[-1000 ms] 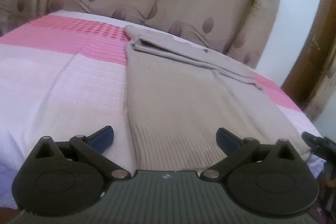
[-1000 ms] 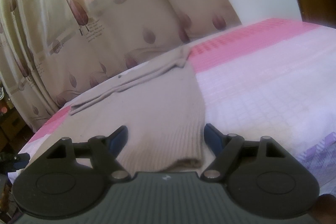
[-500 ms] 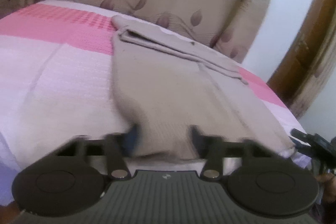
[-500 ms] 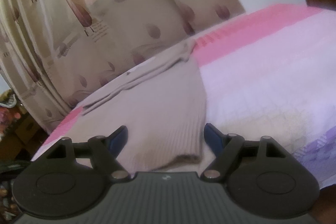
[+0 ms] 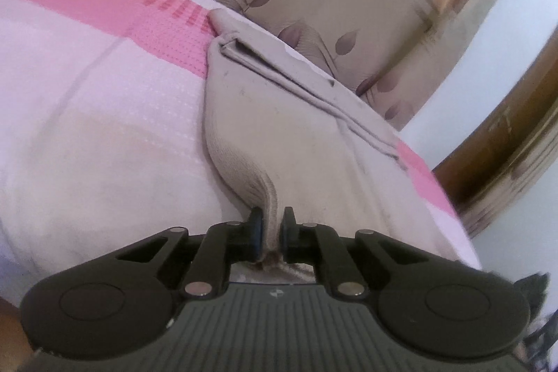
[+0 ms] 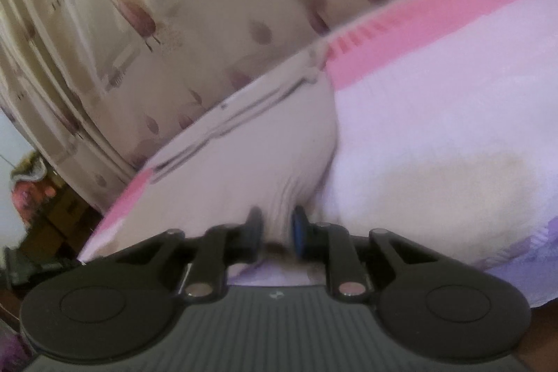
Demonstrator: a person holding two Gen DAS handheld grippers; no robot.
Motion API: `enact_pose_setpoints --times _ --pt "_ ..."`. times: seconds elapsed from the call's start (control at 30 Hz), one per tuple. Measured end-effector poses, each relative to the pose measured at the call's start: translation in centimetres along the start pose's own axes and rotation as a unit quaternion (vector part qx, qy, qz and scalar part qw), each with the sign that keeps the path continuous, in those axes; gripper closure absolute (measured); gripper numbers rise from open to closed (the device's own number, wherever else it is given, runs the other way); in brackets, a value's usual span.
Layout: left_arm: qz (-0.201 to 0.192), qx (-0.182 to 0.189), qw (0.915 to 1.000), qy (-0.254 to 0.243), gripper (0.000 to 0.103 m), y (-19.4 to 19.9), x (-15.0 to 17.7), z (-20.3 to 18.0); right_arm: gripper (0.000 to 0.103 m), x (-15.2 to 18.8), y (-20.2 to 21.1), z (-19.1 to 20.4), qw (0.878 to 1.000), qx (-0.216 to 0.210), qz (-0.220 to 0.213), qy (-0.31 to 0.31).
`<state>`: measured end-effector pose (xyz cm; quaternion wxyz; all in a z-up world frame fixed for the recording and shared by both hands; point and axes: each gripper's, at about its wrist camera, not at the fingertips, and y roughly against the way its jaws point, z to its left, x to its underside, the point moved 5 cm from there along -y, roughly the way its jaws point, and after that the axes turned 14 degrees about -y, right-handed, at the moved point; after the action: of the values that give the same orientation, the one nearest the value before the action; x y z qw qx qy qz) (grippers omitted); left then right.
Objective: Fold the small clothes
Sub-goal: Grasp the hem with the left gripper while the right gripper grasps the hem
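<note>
Two grippers closing on the beige sweater's near hem (ribbed); left gripper pinches a raised fold; right gripper squeezes bunched knit on the pink bedspread.

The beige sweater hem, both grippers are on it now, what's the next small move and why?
Probably lift both corners together and carry them toward the far folded sleeve. The left gripper and right gripper are closing with the beige sweater hem bunched between their jaws, while the rest lies flat on the bed.

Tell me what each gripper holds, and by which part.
Both are closing on the beige sweater: left gripper and right gripper each pinch its ribbed hem.
</note>
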<state>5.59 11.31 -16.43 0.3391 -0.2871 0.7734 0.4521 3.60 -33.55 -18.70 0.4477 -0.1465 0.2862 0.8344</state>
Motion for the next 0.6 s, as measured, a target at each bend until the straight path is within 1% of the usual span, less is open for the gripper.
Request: enact_pose_setpoints --times 0.07,0.1,0.13,0.17,0.2,0.23,0.27,0.3,0.33,0.37,0.4,0.47,0.5,0.53,0.57,0.6 --pt "0.011 0.010 0.9998 -0.013 0.092 -0.3 0.0 -0.3 0.083 -0.4 0.3 -0.3 1.000 0.013 0.003 0.006" --pt "0.012 0.010 0.9998 -0.016 0.087 -0.4 -0.2 -0.2 0.082 -0.7 0.4 -0.5 1.000 0.015 0.009 -0.001" --pt "0.017 0.015 0.9996 -0.015 0.079 -0.5 -0.2 -0.1 0.079 -0.9 0.3 -0.8 1.000 0.013 0.019 -0.010" --pt "0.020 0.024 0.9994 -0.014 0.072 -0.5 -0.3 -0.1 0.076 -1.1 0.2 -1.1 0.999 0.008 0.031 -0.020" --pt "0.022 0.037 0.9990 -0.014 0.061 -0.6 -0.4 -0.1 0.072 -1.2 0.2 -1.2 0.999 0.001 0.037 -0.025" --pt "0.022 0.047 0.9986 -0.012 0.050 -0.6 -0.6 -0.2 0.066 -1.2 0.1 -1.3 0.999 -0.004 0.039 -0.030" --pt "0.023 0.054 0.9982 -0.011 0.046 -0.7 -0.6 -0.4 0.060 -1.2 0.0 -1.2 0.999 -0.010 0.041 -0.033" --pt "0.023 0.061 0.9978 -0.012 0.038 -0.8 -0.7 -0.6 0.047 -1.2 -0.2 -0.9 0.998 -0.022 0.042 -0.033" --pt "0.023 0.065 0.9975 -0.015 0.031 -0.9 -0.7 -0.9 0.037 -1.1 -0.3 -0.5 0.998 -0.027 0.041 -0.029" --pt "0.023 0.067 0.9974 -0.017 0.028 -1.1 -0.7 -1.2 0.034 -1.0 -0.5 0.1 0.999 -0.025 0.040 -0.015" --pt "0.021 0.066 0.9974 -0.019 0.026 -1.2 -0.7 -1.5 0.033 -0.8 -1.0 0.6 0.999 -0.018 0.041 0.001" --pt "0.018 0.051 0.9982 -0.026 0.038 -1.5 -0.7 -2.0 0.033 -0.4 -1.6 1.2 0.999 -0.014 0.038 0.024" --pt "0.022 0.034 0.9987 -0.032 0.080 -1.7 -0.6 -2.1 0.047 -0.2 -1.9 1.5 0.999 -0.012 0.036 0.036" --pt "0.038 0.023 0.9985 -0.033 0.093 -2.1 -0.3 -2.0 0.084 0.0 -2.3 1.6 0.998 -0.004 0.042 0.043" --pt "0.034 0.025 0.9989 -0.023 0.093 -2.1 -0.2 -1.7 0.091 0.2 -2.8 1.4 0.998 0.003 0.052 0.039" --pt "0.023 0.032 0.9992 -0.009 0.093 -1.9 0.0 -1.5 0.091 0.4 -3.0 1.3 0.998 -0.004 0.053 0.029"
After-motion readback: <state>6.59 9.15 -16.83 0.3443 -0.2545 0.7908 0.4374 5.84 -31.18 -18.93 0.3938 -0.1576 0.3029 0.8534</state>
